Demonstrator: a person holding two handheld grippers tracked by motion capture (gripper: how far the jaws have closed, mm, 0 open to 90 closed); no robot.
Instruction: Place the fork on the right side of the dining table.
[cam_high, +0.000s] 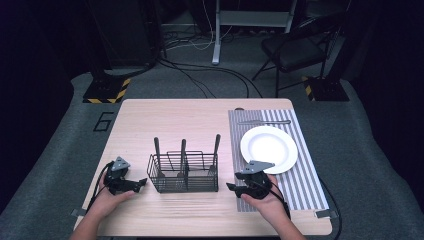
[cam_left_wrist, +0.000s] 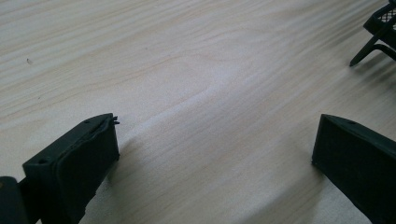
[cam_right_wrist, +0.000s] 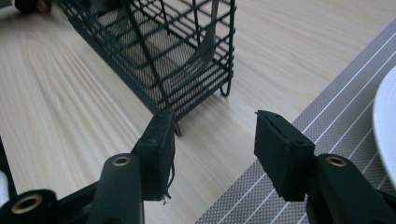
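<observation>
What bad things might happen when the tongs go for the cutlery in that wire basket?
1. The black wire basket looks light, so pulling a dark-handled utensil out at a slant might tip it.
2. The right tongs stand open close to the basket's corner and could bump it.
3. The round white plate sits nearby; a swinging utensil could knock it.

Black wire caddy (cam_high: 183, 172) on pale wood-grain table (cam_high: 165, 120); right of the caddy, white plate (cam_high: 269, 149) on grey, white-striped mat (cam_high: 305, 165).

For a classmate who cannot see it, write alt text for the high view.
A person's hands hold the left gripper and right gripper on a wooden table, either side of a black wire caddy of cutlery. A white plate sits on a striped placemat.
</observation>
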